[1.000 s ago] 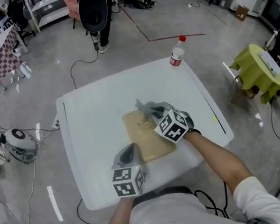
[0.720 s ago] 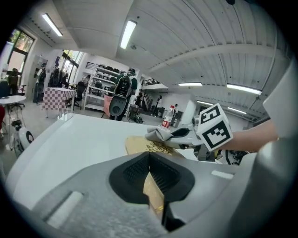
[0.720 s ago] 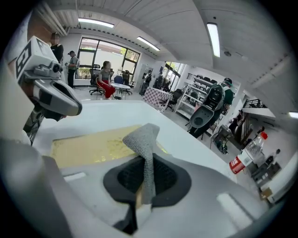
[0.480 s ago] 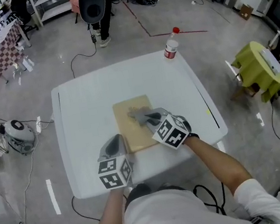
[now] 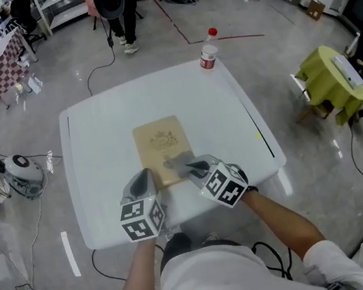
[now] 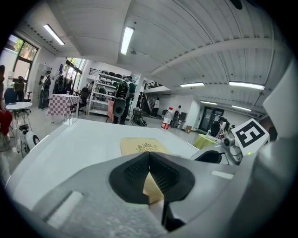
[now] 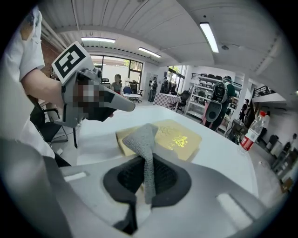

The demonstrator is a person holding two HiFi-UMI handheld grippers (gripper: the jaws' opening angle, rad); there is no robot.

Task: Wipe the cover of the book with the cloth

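tan book (image 5: 160, 141) lies lengthwise, pointing away

My white table (image 5: 99, 190) stands on a glossy grey floor (image 5: 45, 123). A checkered table (image 5: 0, 65) and shelves (image 5: 63, 5) lie beyond, with a yellow-green seat (image 5: 327, 84) to my right. Strip lights (image 6: 126, 39) cross the ceiling (image 6: 186, 28).

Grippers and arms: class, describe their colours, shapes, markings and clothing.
The left gripper and right gripper are grey wedge-shaped shells, each carrying a white cube with black square markers. Their jaws are lined with black ribbed pads. The person wears a white short-sleeved shirt.
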